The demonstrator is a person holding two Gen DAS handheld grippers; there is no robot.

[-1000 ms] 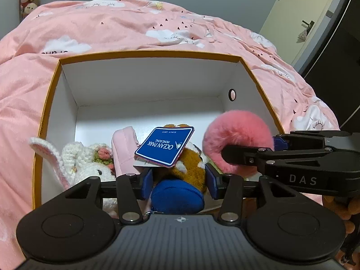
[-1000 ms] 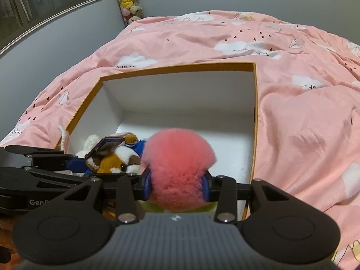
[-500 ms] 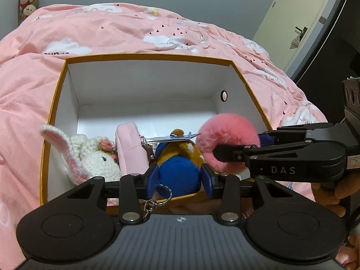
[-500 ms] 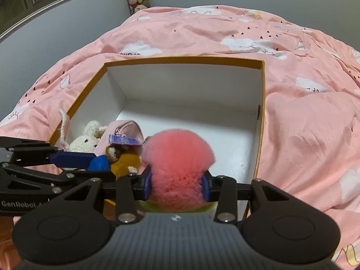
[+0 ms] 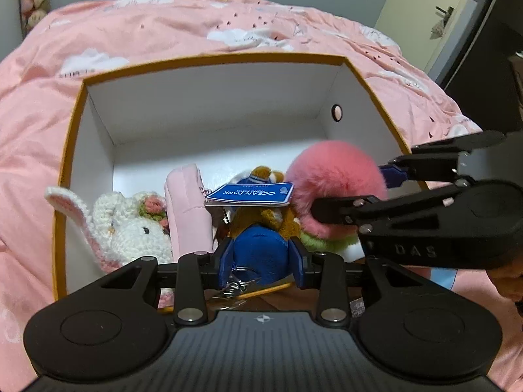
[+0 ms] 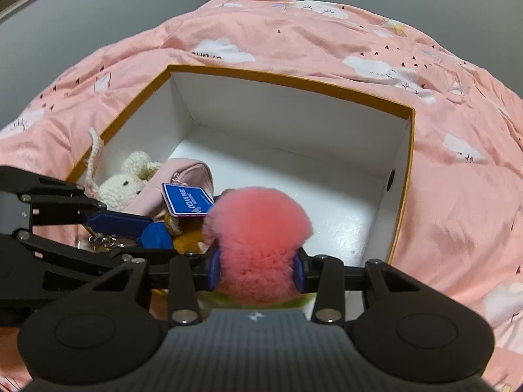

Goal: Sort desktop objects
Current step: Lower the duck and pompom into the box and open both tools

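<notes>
Box (image 5: pixel 67 170) sits on pink quilt (image 5: pixel 157 29), white inside, orange rim, open top. Left-to-right in left wrist view: crochet bunny (image 5: pixel 130 228) at 9 o'clock, against the left wall, one ear sticking over the rim; pink pouch (image 5: pixel 188 209) just beside it, upright, touching the bunny's flower side; then brown plush (image 5: pixel 261 219) with blue OCEAN PARK tag (image 5: pixel 251 193) lying across its top, near centre. Left gripper (image 5: pixel 263 254) is clamped on the plush's blue end, both blue pads pressed into it, keyring (image 5: pixel 233 285) hanging below near the box's near rim. At 3 o'clock, pompom (image 5: pixel 336 186) touches the plush's right side, green bit under it. Right gripper (image 6: pixel 258 269) is closed on the pompom, pads sunk into fur, held over the box's near edge; whether it rests on the floor can't be told. Far half of box (image 6: pixel 294 111) holds nothing but floor in right wrist view. Small round hole (image 5: pixel 336 111) in right wall at 2 o'clock.
</notes>
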